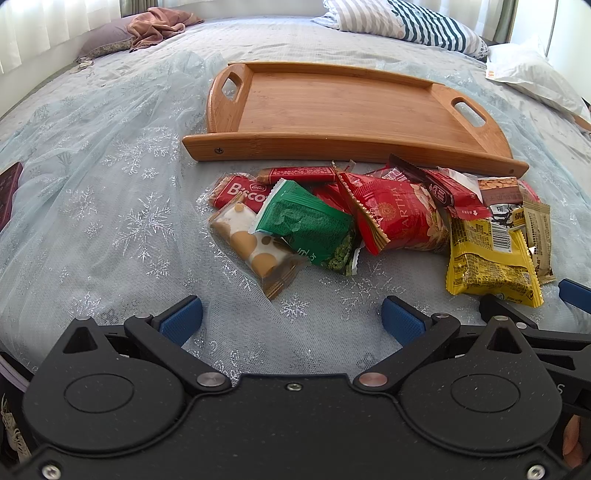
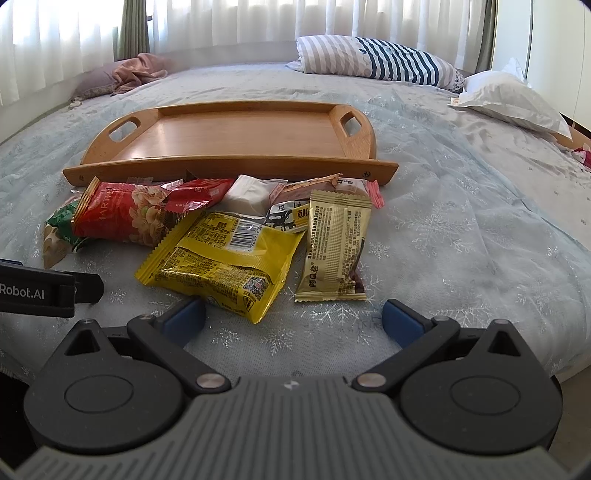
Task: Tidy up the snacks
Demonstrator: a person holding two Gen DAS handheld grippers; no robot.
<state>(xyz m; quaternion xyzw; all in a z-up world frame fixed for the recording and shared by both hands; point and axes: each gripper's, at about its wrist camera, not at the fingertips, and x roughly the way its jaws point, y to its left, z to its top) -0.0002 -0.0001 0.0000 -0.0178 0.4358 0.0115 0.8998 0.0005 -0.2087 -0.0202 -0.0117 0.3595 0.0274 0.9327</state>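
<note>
My left tool (image 1: 291,317) hovers low over the bed (image 1: 110,206) with its blue-padded fingers (image 1: 181,319) spread wide apart and nothing between them. My right tool (image 2: 293,319) sits just beside it, fingers equally apart and empty, its left pad (image 2: 184,319) close to the near corner of a yellow packet (image 2: 225,262).

Just ahead of both tools lies the heap of snacks. In front of the left tool, nearest, is a clear wrapper with tan dots (image 1: 251,243), partly under a green packet (image 1: 310,225); a red Biscoff packet (image 1: 240,192) lies behind them. Further right is a large red nut bag (image 1: 395,214), overlapping other small red wrappers. Ahead of the right tool, the yellow packet lies flat, and to its right a gold wrapper (image 2: 338,243) lies with its printed back up. Behind these are a white wrapped block (image 2: 247,195) and several smaller packets I cannot read.

Beyond the heap, touching its far edge, is a wooden tray (image 1: 332,146) with cut-out handles, its floor bare. Far off at the head of the bed are a striped pillow (image 2: 388,61) and a white pillow (image 2: 509,99), with a pink cloth (image 1: 159,26) far left.
</note>
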